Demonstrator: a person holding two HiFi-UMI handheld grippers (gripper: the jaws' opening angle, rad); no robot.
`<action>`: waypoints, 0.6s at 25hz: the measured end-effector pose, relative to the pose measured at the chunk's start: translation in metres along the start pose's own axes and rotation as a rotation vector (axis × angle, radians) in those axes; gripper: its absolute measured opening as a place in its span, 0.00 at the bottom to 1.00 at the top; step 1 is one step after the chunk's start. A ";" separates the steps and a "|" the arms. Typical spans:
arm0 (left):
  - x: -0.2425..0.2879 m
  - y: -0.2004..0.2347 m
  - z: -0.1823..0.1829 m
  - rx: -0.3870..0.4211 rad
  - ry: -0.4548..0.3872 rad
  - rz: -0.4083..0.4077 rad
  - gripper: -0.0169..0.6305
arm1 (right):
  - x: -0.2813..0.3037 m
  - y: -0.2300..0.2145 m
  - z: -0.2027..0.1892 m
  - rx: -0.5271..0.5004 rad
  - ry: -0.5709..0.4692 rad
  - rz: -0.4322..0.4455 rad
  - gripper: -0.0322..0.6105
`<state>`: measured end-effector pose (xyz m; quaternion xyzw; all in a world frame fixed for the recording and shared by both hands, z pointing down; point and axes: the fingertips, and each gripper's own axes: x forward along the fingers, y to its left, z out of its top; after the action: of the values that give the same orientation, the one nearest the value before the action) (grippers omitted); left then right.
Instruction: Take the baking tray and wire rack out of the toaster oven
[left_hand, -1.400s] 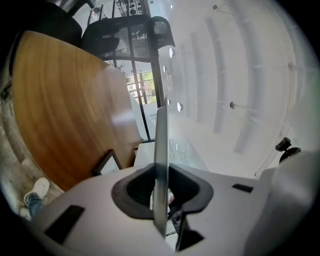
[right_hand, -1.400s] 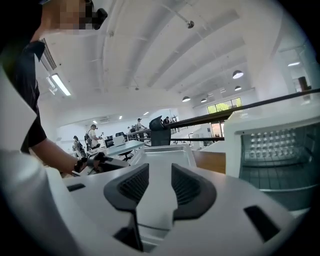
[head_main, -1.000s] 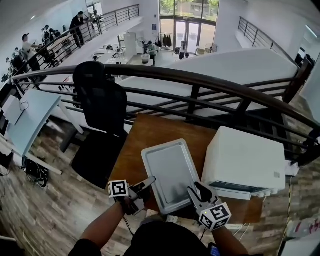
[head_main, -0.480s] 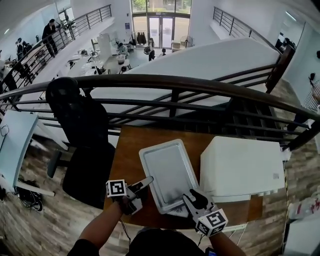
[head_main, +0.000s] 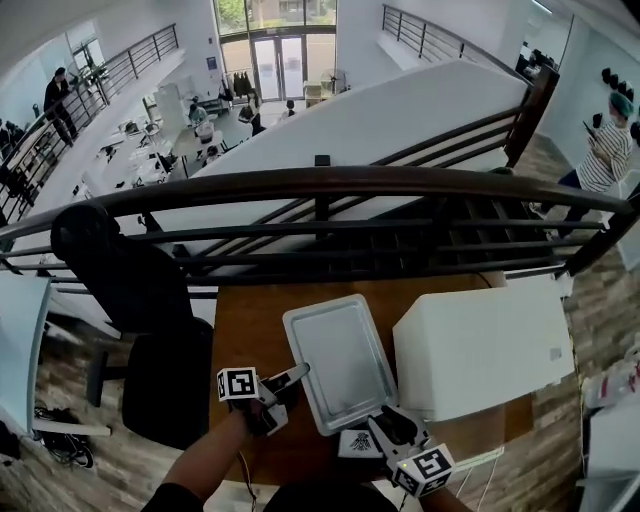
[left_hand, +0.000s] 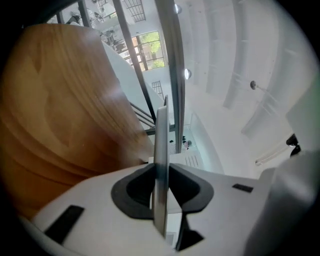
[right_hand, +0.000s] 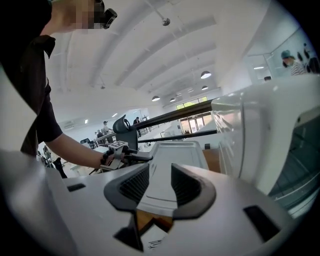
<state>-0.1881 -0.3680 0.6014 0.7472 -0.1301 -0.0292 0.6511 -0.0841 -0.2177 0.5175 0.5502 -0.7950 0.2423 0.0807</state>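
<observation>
Toaster oven (head_main: 480, 350): white, at right edge of wooden worktop (head_main: 250, 330). Baking tray (head_main: 338, 360): outside oven, just beside its left wall, over worktop middle. Left hand-held gripper (head_main: 298, 373): jaws nearly together, clamped on tray's thin left rim. Right hand-held gripper (head_main: 380, 420): jaws wider apart, gripping tray's near end at front edge.

A: What is held in the right gripper (right_hand: 155, 182)?
B: The baking tray (right_hand: 177, 149) is clamped by its near edge between the jaws, with the wooden table (right_hand: 214, 159) seen beneath.
A: And around it?
B: The left gripper (right_hand: 145, 157) is set on the tray's left rim. The white toaster oven (right_hand: 260, 125) is seen at the right.
</observation>
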 end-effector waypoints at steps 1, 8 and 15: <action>0.006 0.002 0.004 0.002 0.014 -0.012 0.15 | 0.001 -0.001 -0.001 0.010 0.000 -0.014 0.26; 0.029 0.028 0.022 0.005 0.115 0.059 0.15 | 0.006 -0.004 -0.012 0.084 0.008 -0.091 0.26; 0.060 0.045 0.027 -0.047 0.142 -0.006 0.15 | 0.004 -0.012 -0.030 0.135 0.005 -0.128 0.26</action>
<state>-0.1428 -0.4137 0.6487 0.7322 -0.0807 0.0189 0.6760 -0.0791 -0.2098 0.5486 0.6035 -0.7399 0.2910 0.0606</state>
